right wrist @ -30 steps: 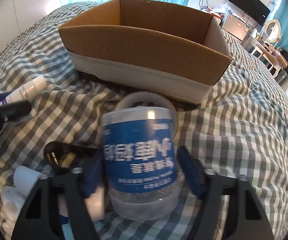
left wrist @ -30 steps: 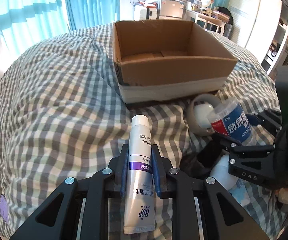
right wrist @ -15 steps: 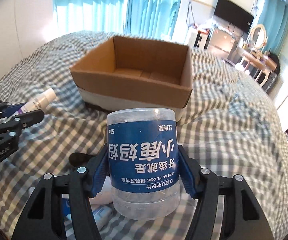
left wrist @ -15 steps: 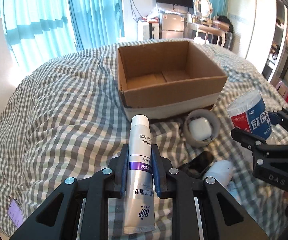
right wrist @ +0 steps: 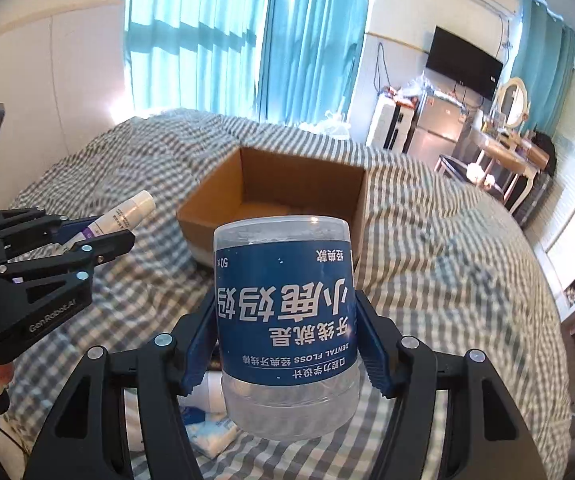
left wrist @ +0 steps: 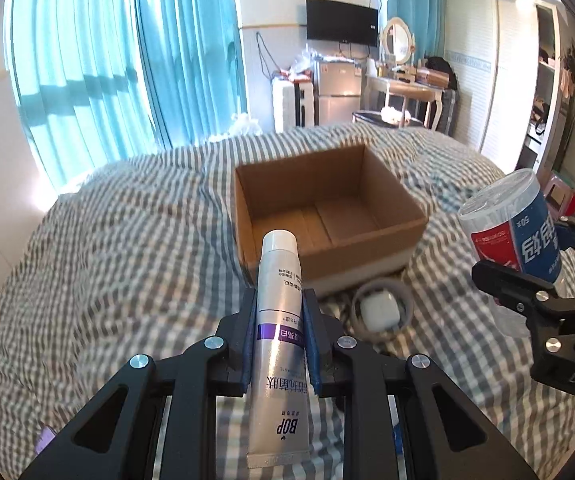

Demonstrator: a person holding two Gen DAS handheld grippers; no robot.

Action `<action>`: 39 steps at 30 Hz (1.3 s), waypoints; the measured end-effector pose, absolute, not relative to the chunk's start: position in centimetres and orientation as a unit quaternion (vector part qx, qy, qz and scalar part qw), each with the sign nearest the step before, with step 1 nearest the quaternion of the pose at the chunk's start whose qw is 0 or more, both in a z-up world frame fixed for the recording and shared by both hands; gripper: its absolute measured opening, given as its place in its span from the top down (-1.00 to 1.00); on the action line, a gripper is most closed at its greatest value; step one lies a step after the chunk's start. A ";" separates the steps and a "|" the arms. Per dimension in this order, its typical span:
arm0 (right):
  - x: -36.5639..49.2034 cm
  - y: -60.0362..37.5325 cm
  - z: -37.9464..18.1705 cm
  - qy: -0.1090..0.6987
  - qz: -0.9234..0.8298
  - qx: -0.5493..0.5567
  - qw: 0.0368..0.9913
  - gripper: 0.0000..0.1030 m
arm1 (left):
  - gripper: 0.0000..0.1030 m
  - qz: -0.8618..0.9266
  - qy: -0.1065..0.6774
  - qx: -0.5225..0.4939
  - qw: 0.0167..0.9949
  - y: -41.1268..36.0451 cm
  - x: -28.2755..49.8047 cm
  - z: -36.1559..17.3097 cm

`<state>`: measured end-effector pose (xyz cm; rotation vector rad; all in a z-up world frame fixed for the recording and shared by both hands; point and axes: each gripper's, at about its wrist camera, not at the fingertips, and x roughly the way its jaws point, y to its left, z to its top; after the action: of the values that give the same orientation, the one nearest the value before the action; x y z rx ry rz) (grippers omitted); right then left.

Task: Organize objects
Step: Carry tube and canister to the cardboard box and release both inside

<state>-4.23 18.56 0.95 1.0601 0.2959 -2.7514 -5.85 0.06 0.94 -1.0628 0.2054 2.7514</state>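
My left gripper [left wrist: 280, 312] is shut on a silver tube [left wrist: 279, 320] with a white cap, held above the bed and pointing at an open cardboard box [left wrist: 327, 216]. My right gripper [right wrist: 285, 316] is shut on a clear dental floss jar [right wrist: 285, 312] with a blue label, also raised, with the box [right wrist: 283, 184] ahead of it. The jar [left wrist: 515, 228] and right gripper show at the right of the left wrist view. The left gripper [right wrist: 99, 236] with the tube [right wrist: 123, 216] shows at the left of the right wrist view. The box is empty.
The box sits on a grey checked bed cover [left wrist: 127, 240]. A grey ring holding a white earbud case [left wrist: 381, 310] lies in front of the box. White packets [right wrist: 211, 428] lie under my right gripper. Blue curtains, a TV and a dressing table stand behind the bed.
Both grippers have risen well above the bed with the tube and jar still held. The box now looks farther and lower, and more of the room shows.
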 end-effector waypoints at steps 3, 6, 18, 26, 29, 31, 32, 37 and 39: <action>-5.4 18.2 2.7 0.105 -0.928 0.346 0.091 -0.22 | 0.59 0.929 0.069 -0.351 0.090 0.2 -7.4 2.1; -7.1 18.0 4.4 0.111 -0.931 0.337 0.090 -0.22 | 0.59 0.932 0.069 -0.345 0.081 0.1 -9.5 3.2; -17.7 18.7 7.7 0.083 -0.936 0.330 0.089 -0.21 | 0.59 0.933 0.073 -0.343 0.078 1.4 -18.8 4.2; -26.7 19.2 4.1 0.046 -0.925 0.367 0.089 -0.21 | 0.59 0.923 0.082 -0.368 0.077 2.7 -24.8 0.3; -29.0 19.6 2.2 0.041 -0.919 0.382 0.090 -0.21 | 0.59 0.918 0.084 -0.382 0.070 2.9 -26.4 -1.8; -30.0 20.0 1.0 0.041 -0.916 0.390 0.088 -0.21 | 0.59 0.913 0.083 -0.392 0.070 3.1 -27.1 -3.2; -30.4 19.9 0.4 0.046 -0.914 0.394 0.088 -0.22 | 0.59 0.912 0.085 -0.395 0.069 3.2 -27.3 -3.7; -32.0 19.4 -1.5 0.058 -0.908 0.405 0.089 -0.22 | 0.59 0.906 0.083 -0.407 0.079 3.8 -27.8 -5.3; -32.1 19.5 -2.2 0.058 -0.907 0.407 0.090 -0.22 | 0.59 0.904 0.080 -0.413 0.079 4.1 -27.8 -6.1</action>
<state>-32.13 19.51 -2.21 1.2102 0.1727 -2.6977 -27.80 4.12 -6.11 -1.2376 0.2403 2.7045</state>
